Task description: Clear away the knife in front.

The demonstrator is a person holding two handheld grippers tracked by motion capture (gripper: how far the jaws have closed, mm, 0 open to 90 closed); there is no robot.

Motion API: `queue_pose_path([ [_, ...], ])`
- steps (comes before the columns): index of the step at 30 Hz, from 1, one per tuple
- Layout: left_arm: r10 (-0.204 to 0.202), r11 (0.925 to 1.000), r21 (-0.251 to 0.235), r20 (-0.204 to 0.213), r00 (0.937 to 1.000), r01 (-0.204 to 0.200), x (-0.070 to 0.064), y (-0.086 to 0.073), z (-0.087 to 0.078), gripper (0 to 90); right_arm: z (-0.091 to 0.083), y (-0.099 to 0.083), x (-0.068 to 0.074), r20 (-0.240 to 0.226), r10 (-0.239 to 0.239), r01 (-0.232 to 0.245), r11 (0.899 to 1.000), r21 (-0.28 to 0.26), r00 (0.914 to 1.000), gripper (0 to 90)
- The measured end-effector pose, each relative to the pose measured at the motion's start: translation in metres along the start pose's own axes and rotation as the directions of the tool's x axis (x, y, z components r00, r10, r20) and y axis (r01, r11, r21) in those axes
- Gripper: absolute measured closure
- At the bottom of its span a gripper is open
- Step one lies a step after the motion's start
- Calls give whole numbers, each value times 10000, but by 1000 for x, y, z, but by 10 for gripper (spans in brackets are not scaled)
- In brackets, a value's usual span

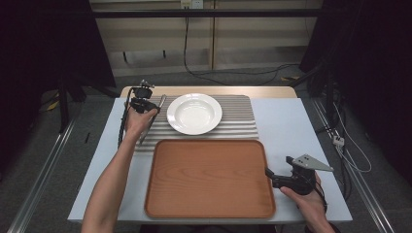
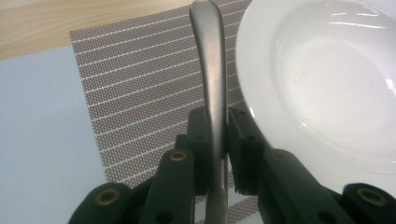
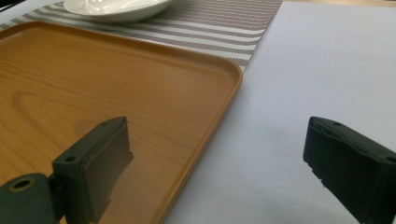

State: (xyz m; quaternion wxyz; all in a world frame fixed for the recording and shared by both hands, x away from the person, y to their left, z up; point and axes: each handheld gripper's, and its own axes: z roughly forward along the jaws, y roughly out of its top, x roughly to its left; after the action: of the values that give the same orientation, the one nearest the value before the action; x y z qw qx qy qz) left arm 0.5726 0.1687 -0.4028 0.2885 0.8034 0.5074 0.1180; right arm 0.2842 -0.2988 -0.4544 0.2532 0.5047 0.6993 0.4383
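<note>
While a utensil handle (image 2: 212,70) is pinched in the left gripper (image 2: 215,135), the right gripper (image 3: 217,158) is held idle by the tray (image 3: 140,93).

The handle is clamped edge-on between the closed left jaws, just beside the plate (image 2: 327,79) and above the striped mat (image 2: 140,93); whether it is a spoon or a fork cannot be told, since its working end is hidden below the jaws. It is judged to be carried this way so that it can be laid flat. The right jaws are spread wide with nothing between them, parked over the tray's right rim and the white table (image 3: 327,56), presumably so the tray can be steadied.
</note>
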Motion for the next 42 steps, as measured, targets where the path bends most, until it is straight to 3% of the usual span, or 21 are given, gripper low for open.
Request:
queue_pose_path([
  [7,245,9995,-216,101,9996,-243,-8,-3,-17,800,0,0,0,-21,-7,7,10000,-14,10000,71],
  [14,858,9956,-398,270,9959,-847,-22,-7,-39,800,-1,1,1,8,-42,42,10000,-33,10000,72],
  [17,920,9944,-558,419,9949,-896,-29,-12,-47,800,-1,1,1,8,-51,51,10000,-48,10000,72],
  [19,1231,9914,-489,307,9919,-1215,-35,-15,-51,800,-1,1,1,12,-60,60,10000,-37,10000,71],
  [24,1603,9854,-666,553,9855,-1565,-51,-23,-61,800,-1,1,2,9,-94,94,10000,-23,10000,72],
  [28,2016,9783,-642,793,9762,-1969,-61,-30,-69,800,-1,1,2,15,-71,71,10000,-14,10000,72],
  [29,1849,9809,-782,900,9786,-1781,-65,-33,-68,800,-1,1,2,15,-71,71,10000,-14,10000,72],
  [30,2114,9764,-647,926,9730,-2060,-66,-35,-70,800,-1,1,2,22,-68,68,10000,-11,10000,72],
  [32,1954,9792,-762,1046,9751,-1881,-73,-40,-70,800,-1,1,1,28,-71,71,10000,-10,10000,72],
  [34,2222,9742,-667,1205,9675,-2154,-76,-43,-73,800,-1,1,2,37,-74,74,10000,-9,10000,72],
  [42,2464,9691,-501,1531,9570,-2415,-95,-58,-75,800,0,1,2,57,-74,74,10000,2,10000,72],
])
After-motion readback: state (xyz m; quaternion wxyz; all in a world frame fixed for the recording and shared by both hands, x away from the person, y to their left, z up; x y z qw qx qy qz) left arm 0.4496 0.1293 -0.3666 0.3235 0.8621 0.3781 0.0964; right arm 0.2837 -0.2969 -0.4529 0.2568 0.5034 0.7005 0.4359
